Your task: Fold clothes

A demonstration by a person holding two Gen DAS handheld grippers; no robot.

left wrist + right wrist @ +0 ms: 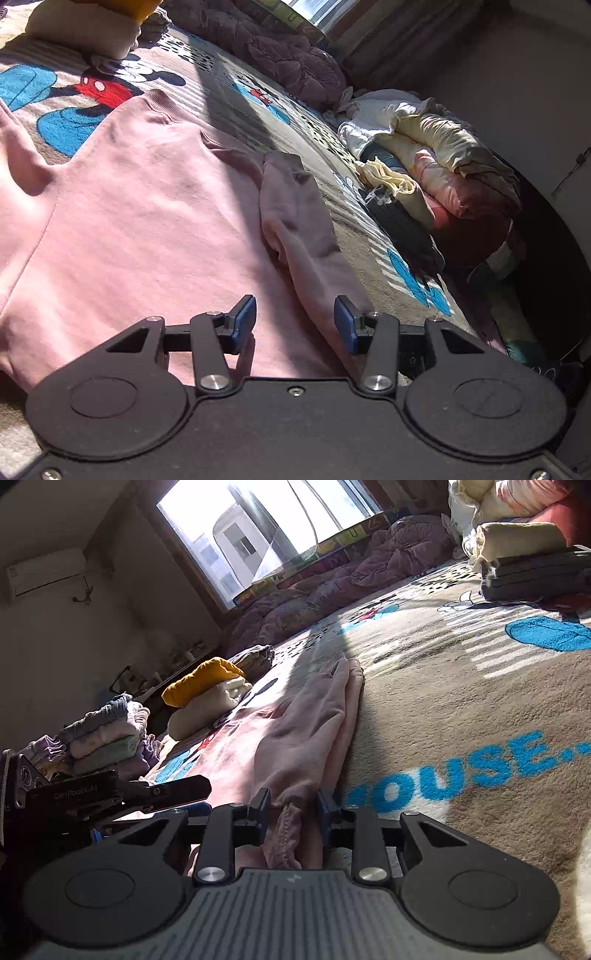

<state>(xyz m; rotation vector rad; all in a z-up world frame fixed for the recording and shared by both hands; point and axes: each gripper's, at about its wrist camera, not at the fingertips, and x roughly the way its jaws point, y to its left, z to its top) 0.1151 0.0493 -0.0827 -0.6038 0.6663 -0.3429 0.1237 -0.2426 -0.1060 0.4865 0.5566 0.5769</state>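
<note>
A pink sweatshirt (140, 229) lies flat on a Mickey Mouse blanket (59, 125), its right sleeve (295, 221) folded alongside the body. My left gripper (294, 325) is open just above the sweatshirt's lower part, with the sleeve base between its blue pads. In the right wrist view the sweatshirt (295, 738) stretches away from me. My right gripper (293, 812) is part open, its jaws standing either side of a bunched fold of the hem (286, 830). The left gripper's body (110, 794) shows at the left.
A folded yellow and cream pile (207, 694) and a stack of folded clothes (107, 738) sit at the left. Bedding and a dark folded garment (443, 177) lie at the right edge. A purple quilt (332, 583) lies under the window.
</note>
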